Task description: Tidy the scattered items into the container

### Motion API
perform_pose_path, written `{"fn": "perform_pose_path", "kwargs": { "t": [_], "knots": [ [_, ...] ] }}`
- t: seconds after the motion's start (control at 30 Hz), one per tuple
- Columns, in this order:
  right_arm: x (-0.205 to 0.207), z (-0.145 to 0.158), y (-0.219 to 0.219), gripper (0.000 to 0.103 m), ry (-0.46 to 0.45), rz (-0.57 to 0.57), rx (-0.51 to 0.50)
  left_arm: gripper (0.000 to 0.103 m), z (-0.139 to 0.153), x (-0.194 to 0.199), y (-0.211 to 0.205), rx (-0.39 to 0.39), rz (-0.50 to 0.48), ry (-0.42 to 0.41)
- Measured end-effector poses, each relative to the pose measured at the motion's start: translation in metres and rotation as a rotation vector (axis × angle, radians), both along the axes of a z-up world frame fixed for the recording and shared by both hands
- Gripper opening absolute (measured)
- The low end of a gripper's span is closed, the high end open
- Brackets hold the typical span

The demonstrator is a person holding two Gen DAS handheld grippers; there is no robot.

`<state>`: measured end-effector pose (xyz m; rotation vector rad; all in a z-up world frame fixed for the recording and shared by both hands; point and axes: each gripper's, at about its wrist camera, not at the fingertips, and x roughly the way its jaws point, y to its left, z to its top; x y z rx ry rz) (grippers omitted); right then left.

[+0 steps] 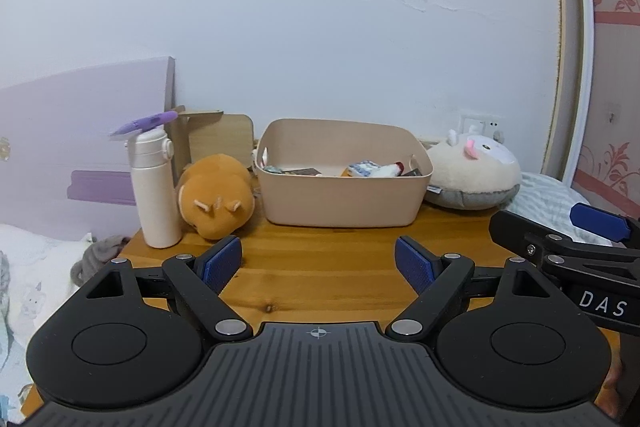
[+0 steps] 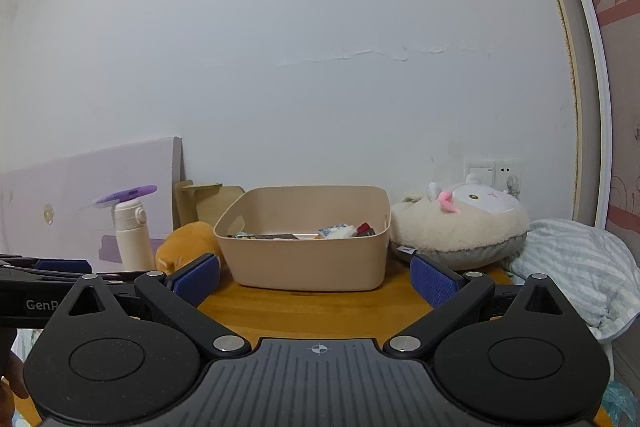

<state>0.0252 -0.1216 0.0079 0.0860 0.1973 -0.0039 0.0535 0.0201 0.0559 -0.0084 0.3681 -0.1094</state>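
Note:
A beige plastic bin (image 1: 344, 199) stands at the back of the wooden table (image 1: 320, 259), against the wall. It holds several small items, among them a blue-and-white packet (image 1: 362, 167). The bin also shows in the right wrist view (image 2: 308, 259). My left gripper (image 1: 319, 263) is open and empty, held above the table in front of the bin. My right gripper (image 2: 316, 279) is open and empty too, in front of the bin. The right gripper shows at the right edge of the left wrist view (image 1: 576, 247).
An orange plush (image 1: 216, 199) and a white bottle (image 1: 156, 187) with a purple object (image 1: 144, 123) on its cap stand left of the bin. A cream plush (image 1: 472, 171) lies to its right. Striped bedding (image 2: 576, 275) lies right of the table, white bedding (image 1: 24, 267) left.

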Motion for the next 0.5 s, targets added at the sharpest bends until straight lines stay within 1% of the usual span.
{"fn": "perform_pose_path", "kwargs": {
  "t": [0.2, 0.5],
  "knots": [
    [-0.013, -0.002, 0.004, 0.103, -0.006, -0.002, -0.004, 0.085, 0.0, -0.011, 0.001, 0.009, -0.006, 0.005],
    [-0.016, -0.009, 0.002, 0.103, 0.019, -0.017, 0.004, 0.085, -0.007, -0.007, 0.003, -0.004, -0.028, 0.041]
  ]
}}
